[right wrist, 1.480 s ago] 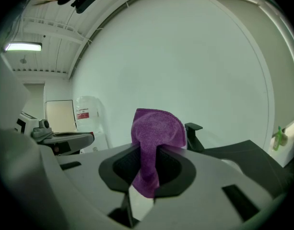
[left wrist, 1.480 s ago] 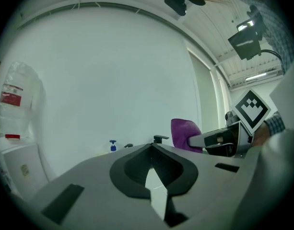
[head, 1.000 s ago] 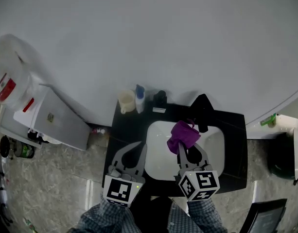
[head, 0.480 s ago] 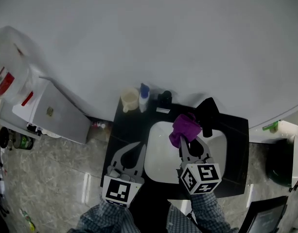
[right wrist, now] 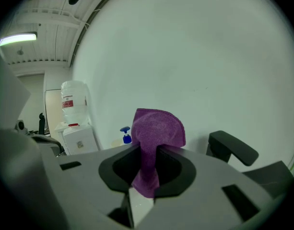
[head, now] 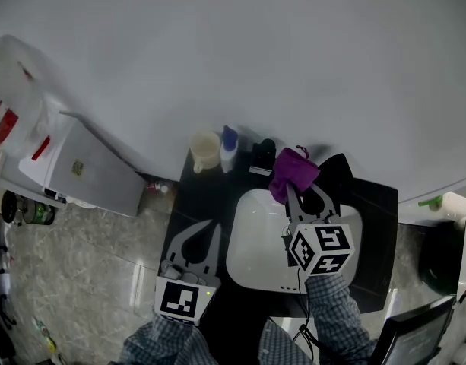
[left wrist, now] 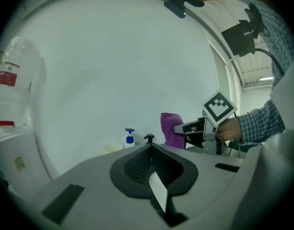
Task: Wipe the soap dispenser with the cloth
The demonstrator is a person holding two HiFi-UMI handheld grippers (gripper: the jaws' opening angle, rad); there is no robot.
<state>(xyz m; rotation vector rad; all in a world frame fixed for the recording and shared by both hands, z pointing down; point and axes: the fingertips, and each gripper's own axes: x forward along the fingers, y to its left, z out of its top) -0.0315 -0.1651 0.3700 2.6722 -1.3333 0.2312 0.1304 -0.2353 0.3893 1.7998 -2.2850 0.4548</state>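
Note:
A white soap bottle with a blue pump [head: 229, 150] stands at the back of the black counter [head: 198, 196]. Right of it is a small black pump dispenser [head: 264, 155]. My right gripper [head: 293, 187] is shut on a purple cloth [head: 293, 170]. The cloth hangs over the sink's back edge, just right of the black dispenser; whether they touch I cannot tell. In the right gripper view the cloth [right wrist: 156, 131] stands up between the jaws, with the blue pump [right wrist: 125, 134] behind on the left. My left gripper [head: 204, 228] is shut and empty over the counter's left part.
A cream cup [head: 205, 150] stands left of the bottle. The black faucet [head: 337, 175] rises behind the white sink [head: 255, 253]. A water cooler with a jug [head: 20, 105] stands far left, and a dark bin [head: 439, 258] far right.
My right gripper has carried the purple cloth from over the sink basin back towards the wall, close to the black dispenser. The left gripper has barely moved.

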